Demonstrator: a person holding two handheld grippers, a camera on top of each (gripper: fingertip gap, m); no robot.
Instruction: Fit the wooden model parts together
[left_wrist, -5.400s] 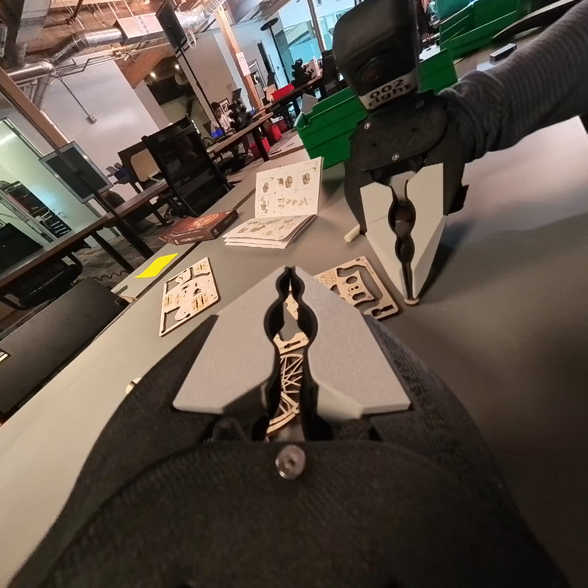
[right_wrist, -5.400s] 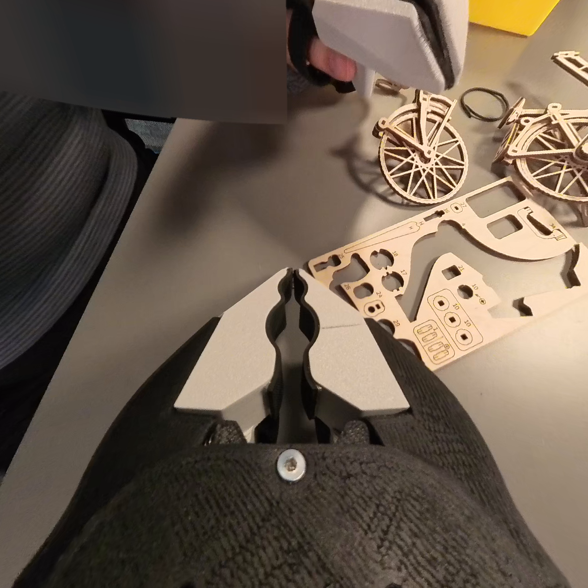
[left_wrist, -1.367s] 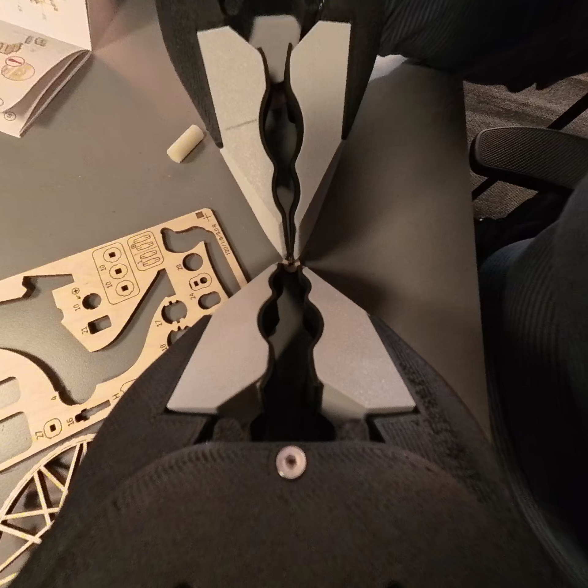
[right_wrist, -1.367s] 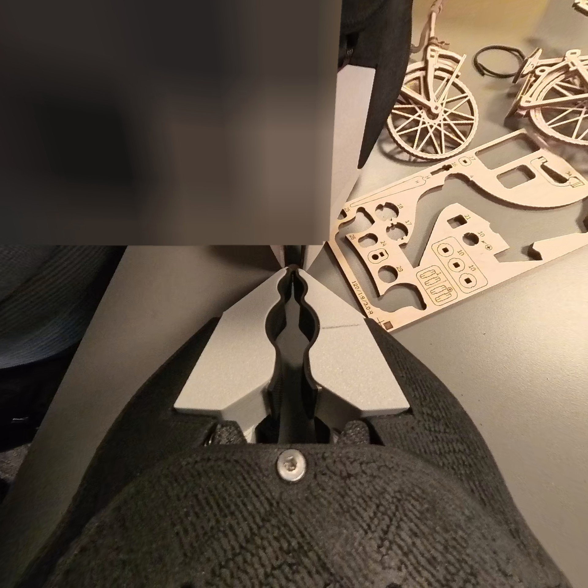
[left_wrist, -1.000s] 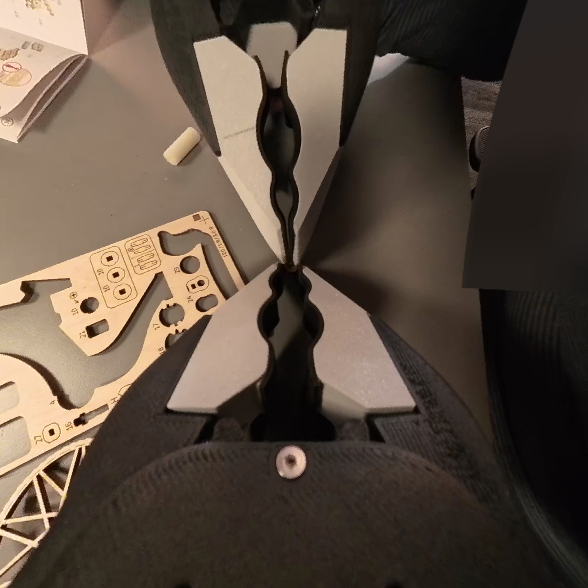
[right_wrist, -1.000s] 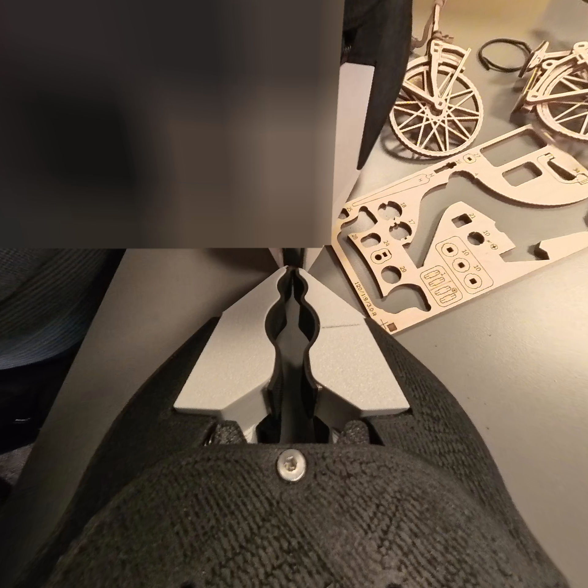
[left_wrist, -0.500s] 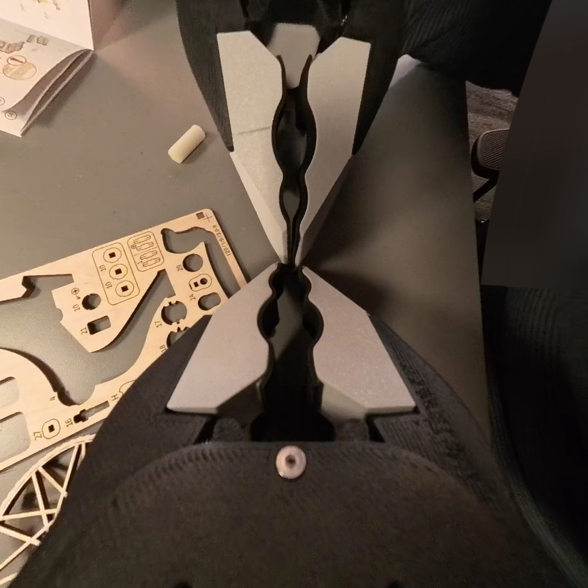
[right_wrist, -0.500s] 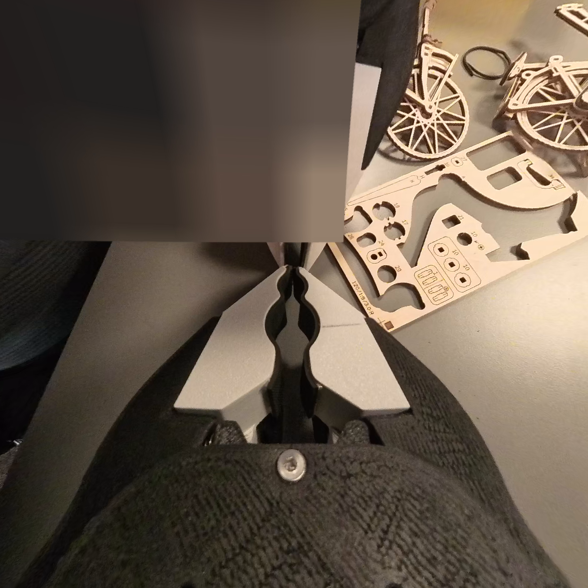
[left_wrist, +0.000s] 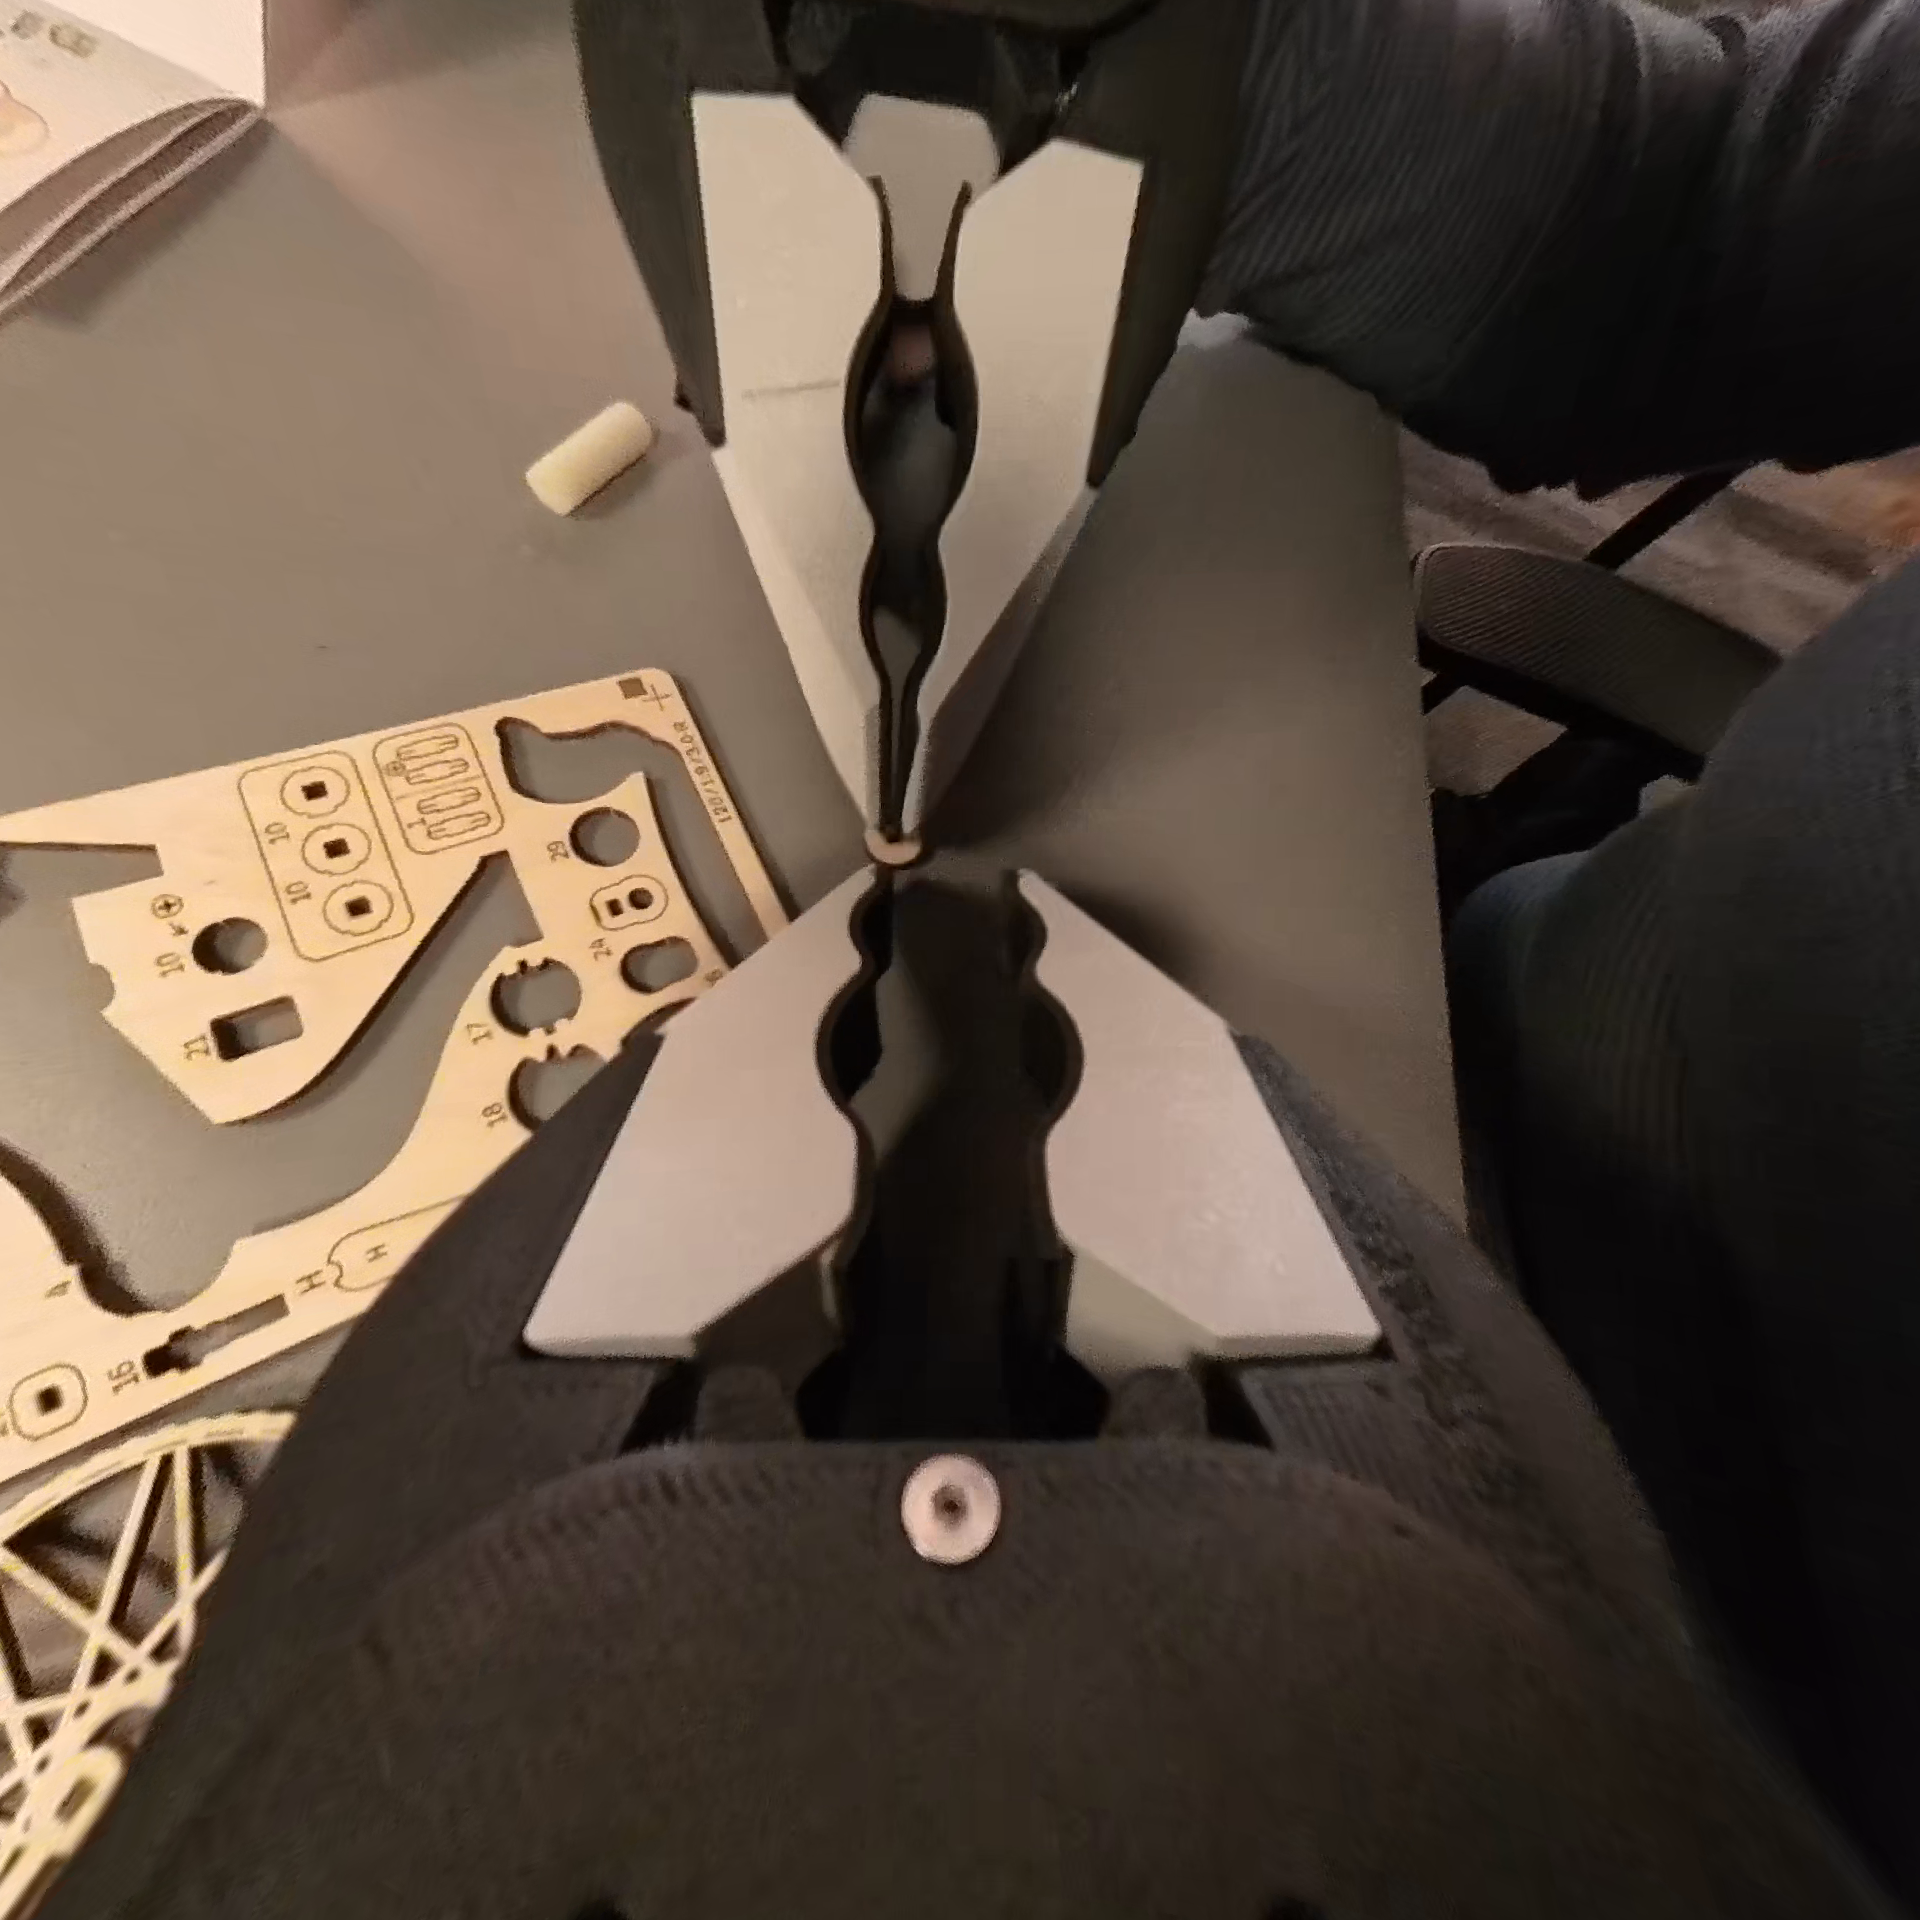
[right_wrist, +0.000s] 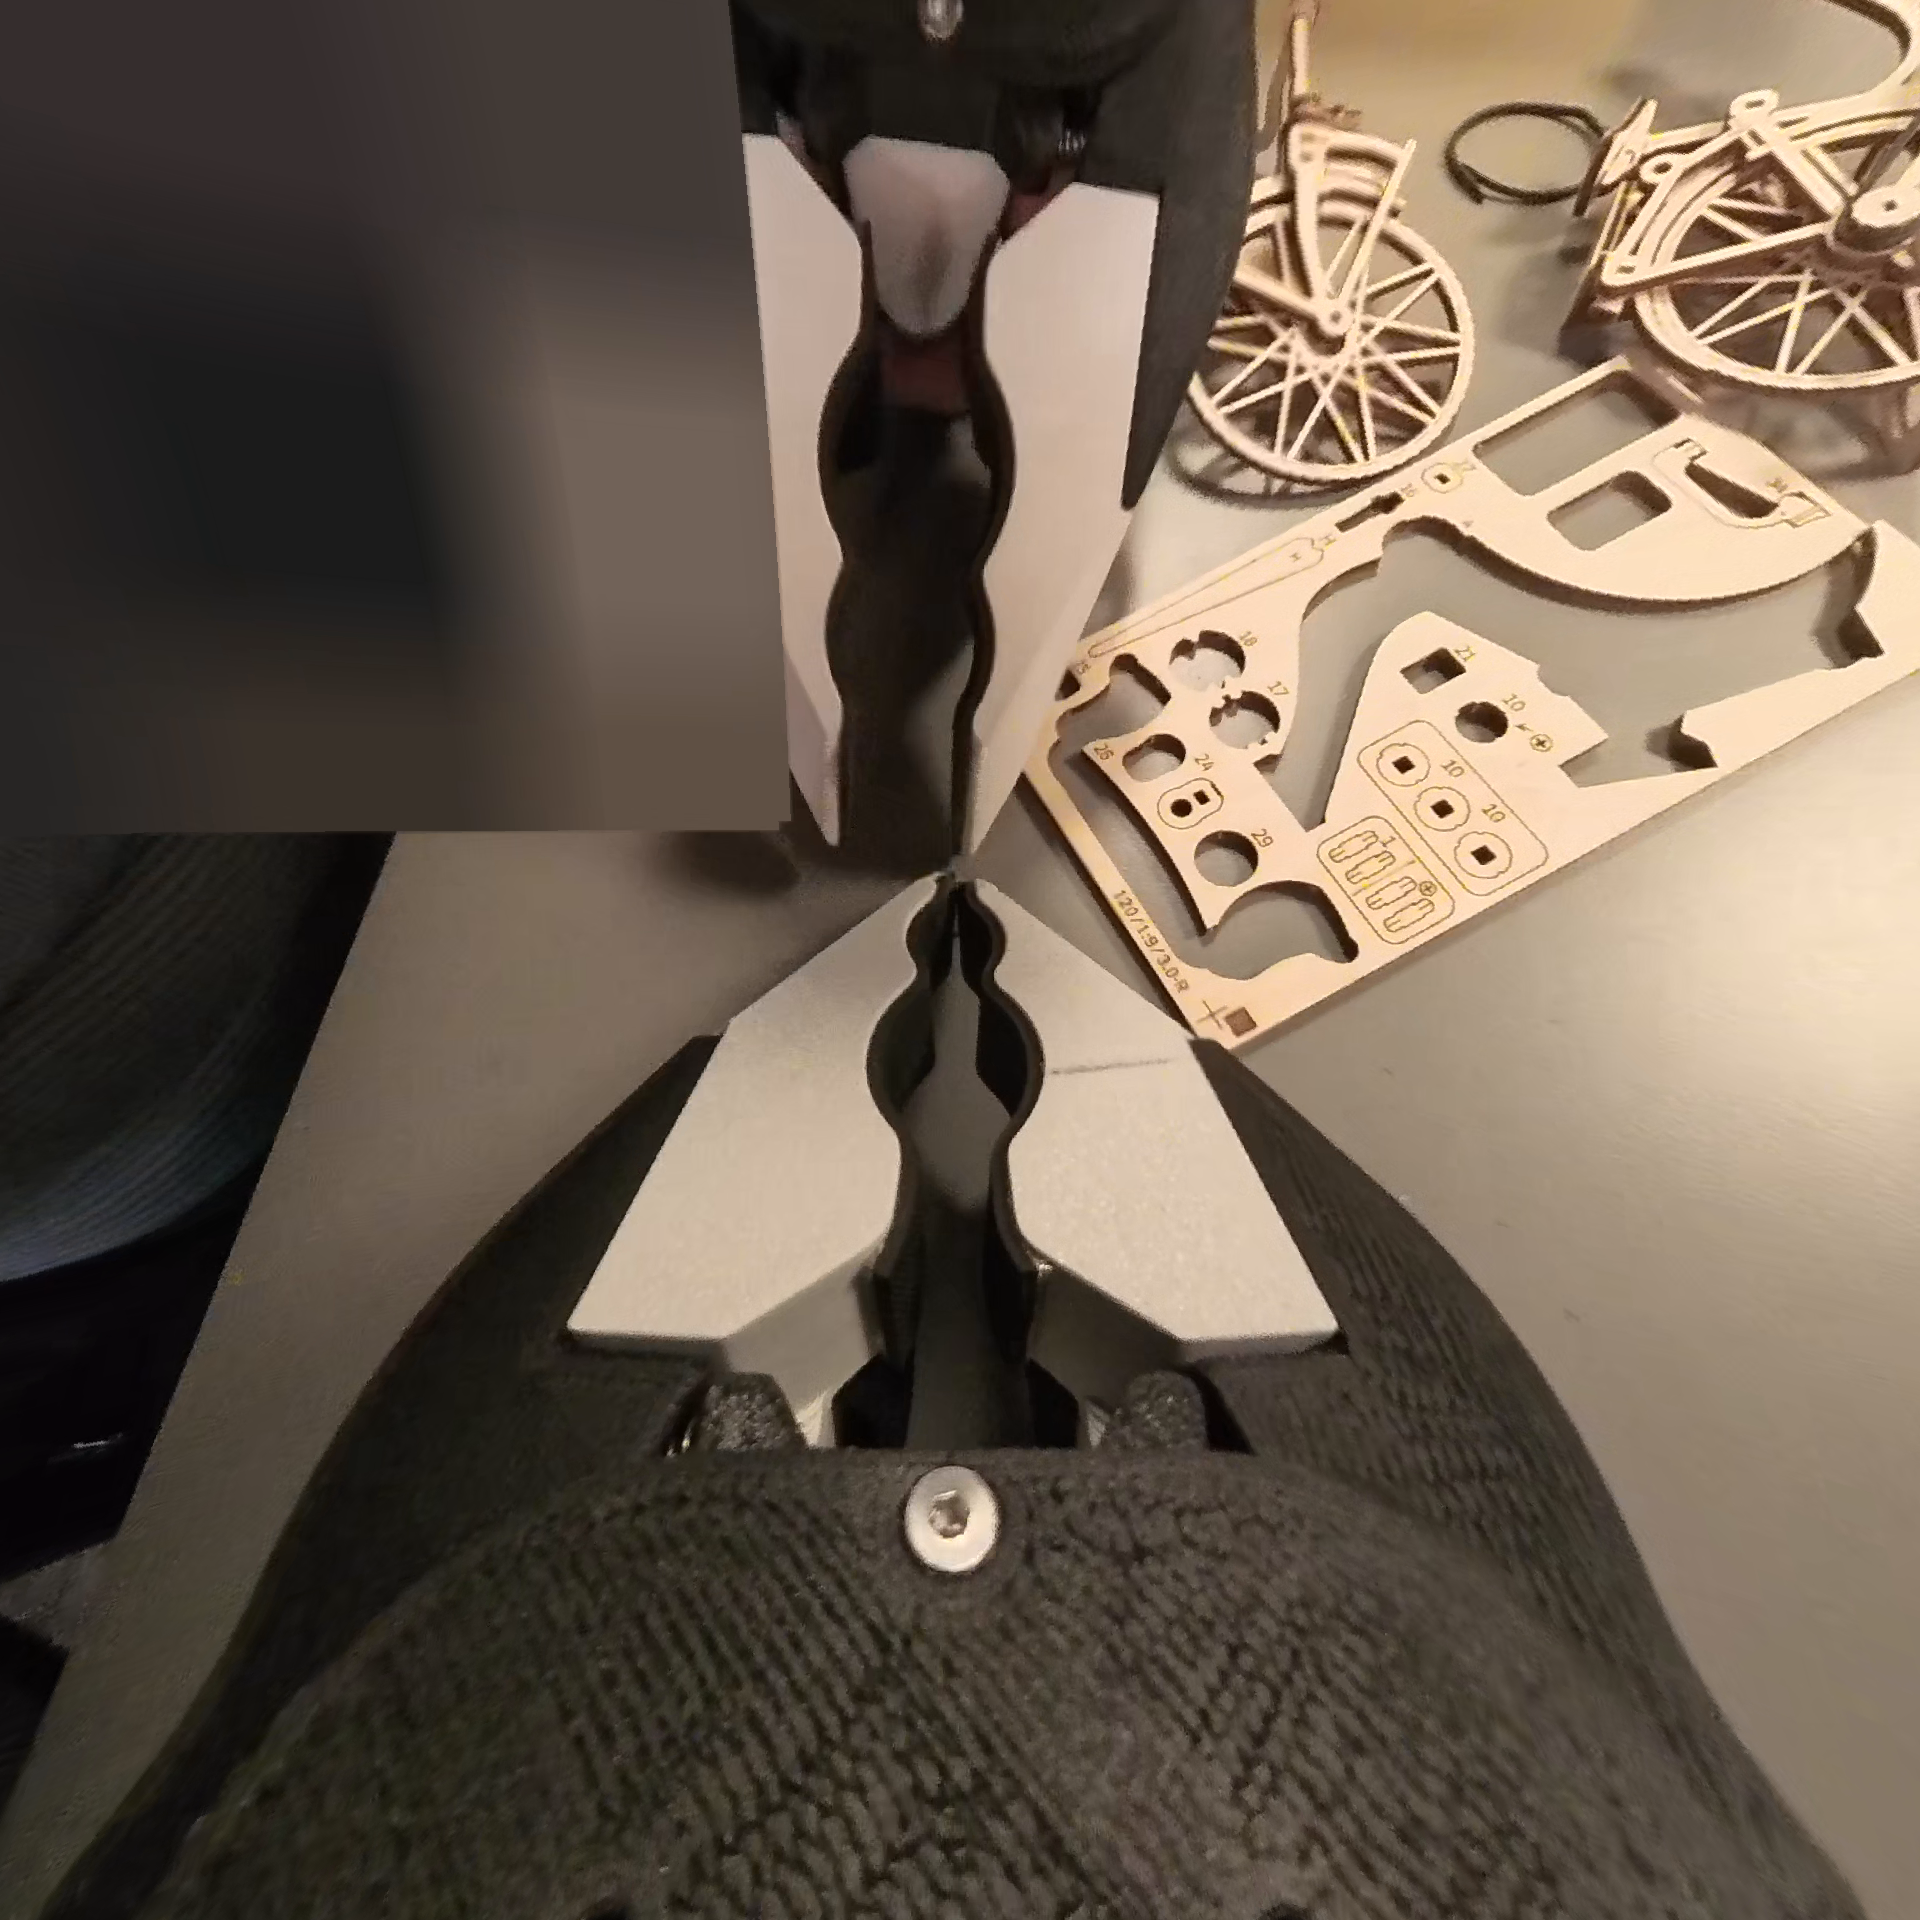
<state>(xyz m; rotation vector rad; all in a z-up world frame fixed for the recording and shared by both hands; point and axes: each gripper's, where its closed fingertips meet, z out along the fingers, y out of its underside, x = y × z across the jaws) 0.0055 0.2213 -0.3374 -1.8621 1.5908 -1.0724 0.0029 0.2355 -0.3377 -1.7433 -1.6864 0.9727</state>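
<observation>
While left fingers (left_wrist: 1132, 1091) apart, right fingers (left_wrist: 790, 499) pinching disc (left_wrist: 895, 850)

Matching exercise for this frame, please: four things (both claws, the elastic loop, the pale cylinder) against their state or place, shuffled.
1. left claw
2. right claw
3. black elastic loop
4. pale cylinder

A. shut on a small wooden disc
B. near the spoked wheel
C. open, holding nothing
D. beyond the parts sheet, beside the right claw

Pairs: 1-C, 2-A, 3-B, 4-D

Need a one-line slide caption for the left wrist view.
Left gripper open, facing the right gripper, which pinches a small round wooden piece above the table.
</observation>
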